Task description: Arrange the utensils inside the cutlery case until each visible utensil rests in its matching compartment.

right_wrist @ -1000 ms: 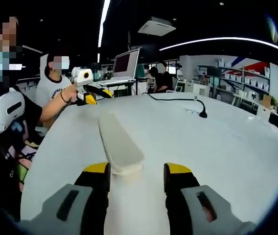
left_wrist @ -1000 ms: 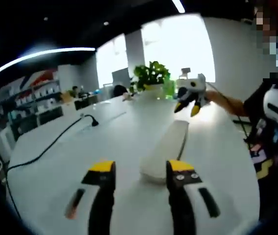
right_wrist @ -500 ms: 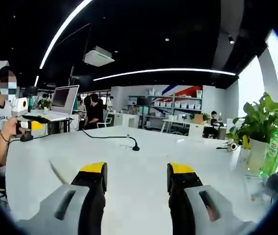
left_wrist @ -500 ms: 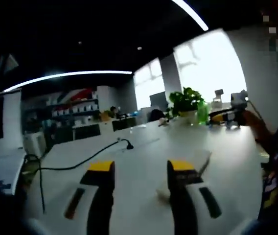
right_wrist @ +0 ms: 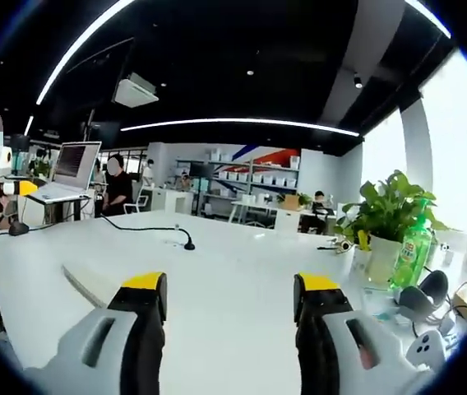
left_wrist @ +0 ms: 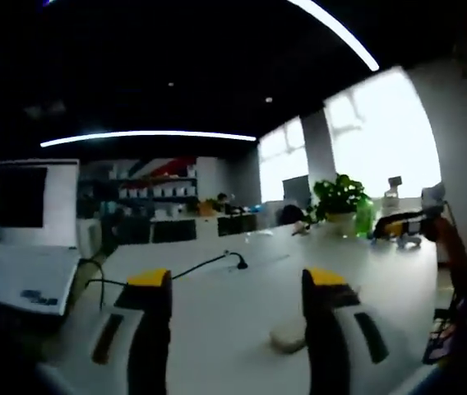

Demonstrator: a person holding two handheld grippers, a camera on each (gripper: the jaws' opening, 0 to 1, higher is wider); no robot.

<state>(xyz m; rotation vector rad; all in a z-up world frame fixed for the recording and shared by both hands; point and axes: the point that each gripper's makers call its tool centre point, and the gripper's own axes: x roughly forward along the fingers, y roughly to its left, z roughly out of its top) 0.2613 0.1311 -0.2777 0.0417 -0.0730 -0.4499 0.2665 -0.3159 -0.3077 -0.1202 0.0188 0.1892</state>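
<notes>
Both cameras have swung up and away from the cutlery case; judged from this, you are no nearer to arranging anything.

Left gripper view: your left claw (left_wrist: 238,284), jaws wide, holding nothing. One end of the cutlery case (left_wrist: 286,338) lies on the white worktop (left_wrist: 217,313), just beside the right jaw. One potted plant (left_wrist: 340,200); one cable (left_wrist: 205,265); one laptop (left_wrist: 30,234).

Right gripper view: your right claw (right_wrist: 232,290), jaws wide, empty. One pale edge of the cutlery case (right_wrist: 85,284) shows left of the left jaw. One green bottle (right_wrist: 410,251). No utensils can be made out.
</notes>
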